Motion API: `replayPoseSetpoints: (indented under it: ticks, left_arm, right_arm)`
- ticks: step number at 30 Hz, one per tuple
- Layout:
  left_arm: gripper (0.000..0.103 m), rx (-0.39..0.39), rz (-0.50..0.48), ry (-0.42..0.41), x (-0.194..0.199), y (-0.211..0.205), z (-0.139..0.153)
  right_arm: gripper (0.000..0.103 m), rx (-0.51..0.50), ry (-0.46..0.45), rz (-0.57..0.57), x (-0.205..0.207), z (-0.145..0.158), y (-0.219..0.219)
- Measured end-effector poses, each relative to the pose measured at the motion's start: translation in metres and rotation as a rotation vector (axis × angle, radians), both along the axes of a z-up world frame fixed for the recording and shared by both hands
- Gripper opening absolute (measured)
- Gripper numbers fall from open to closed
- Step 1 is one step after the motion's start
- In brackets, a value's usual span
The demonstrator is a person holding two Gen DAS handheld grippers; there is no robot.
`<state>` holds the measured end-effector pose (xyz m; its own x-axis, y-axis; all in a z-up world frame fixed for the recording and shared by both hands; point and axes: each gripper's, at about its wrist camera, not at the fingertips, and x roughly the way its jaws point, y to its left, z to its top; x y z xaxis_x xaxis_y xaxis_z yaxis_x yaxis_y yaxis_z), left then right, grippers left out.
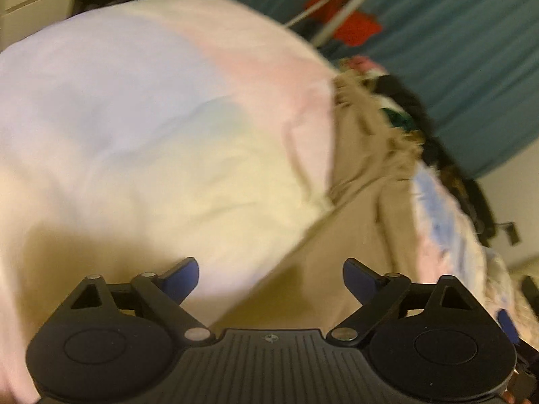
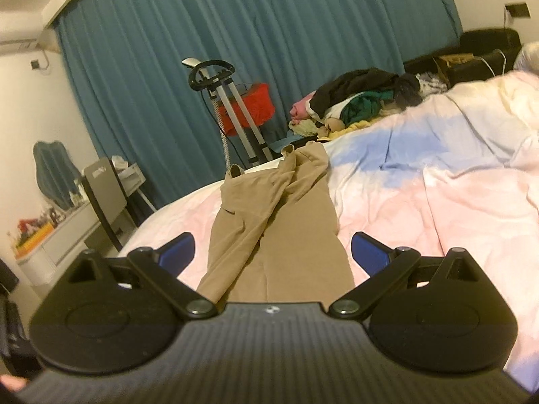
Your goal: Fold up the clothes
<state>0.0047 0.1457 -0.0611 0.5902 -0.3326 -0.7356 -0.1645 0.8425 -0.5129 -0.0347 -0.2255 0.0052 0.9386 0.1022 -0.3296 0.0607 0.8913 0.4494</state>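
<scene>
Ahead of the right gripper (image 2: 273, 252), between its spread, empty fingers, the tan garment (image 2: 269, 208) lay lengthwise on the pastel bedspread (image 2: 438, 185), far end rumpled. The left gripper (image 1: 271, 277) was likewise apart and empty, the garment to its right. Fabric judged light, soft, limp; best pinched at a hem edge or corner.

Trousers (image 2: 273, 208) laid lengthwise on bedspread (image 2: 438, 202), centre frame, running up from between right gripper (image 2: 273, 252) fingers. Clothes pile (image 2: 363, 97) on bed behind, upper right. Garment steamer (image 2: 232, 114) behind trousers' far end, before curtain (image 2: 269, 23). Desk (image 2: 67, 232) at left edge.
</scene>
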Motion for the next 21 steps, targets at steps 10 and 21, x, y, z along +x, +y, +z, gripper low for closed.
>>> replayPoseSetpoints:
  ticks: [10,21]
  left_arm:
    - [0.059,0.099,-0.050,0.190,0.001,-0.021,-0.013]
    - [0.003,0.377,-0.177,0.024,-0.047,-0.053,0.027]
  right_arm:
    - [0.101,0.177,0.030,-0.044,-0.010,-0.012,-0.039]
    - [0.101,0.246,0.102,-0.039,-0.004,-0.025,-0.046]
